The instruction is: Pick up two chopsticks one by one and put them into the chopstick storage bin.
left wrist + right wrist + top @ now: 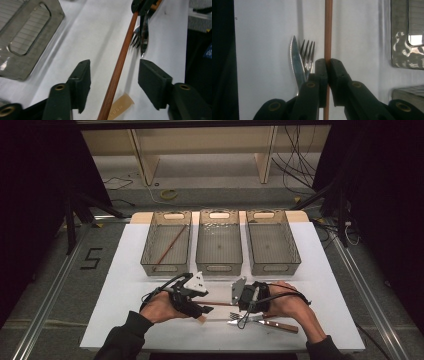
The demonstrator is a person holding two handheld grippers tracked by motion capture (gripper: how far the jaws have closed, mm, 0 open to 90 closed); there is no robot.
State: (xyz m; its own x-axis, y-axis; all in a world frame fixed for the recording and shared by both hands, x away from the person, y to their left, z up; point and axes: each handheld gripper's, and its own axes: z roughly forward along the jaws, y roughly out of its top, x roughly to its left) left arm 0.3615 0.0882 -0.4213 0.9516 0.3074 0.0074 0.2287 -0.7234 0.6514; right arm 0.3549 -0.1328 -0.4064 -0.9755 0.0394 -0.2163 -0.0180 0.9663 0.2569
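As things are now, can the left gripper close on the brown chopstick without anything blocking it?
Probably yes. The left gripper is open, and the brown chopstick runs between its jaws with nothing between them and it. The right gripper holds the chopstick farther along, beside the fork and knife.

Three grey slatted plastic bins (219, 242) wall off the far side of the white table surface (125, 285); its left stretch lies open; a steel knife (296, 63) and steel fork (308, 56) crowd the near right.
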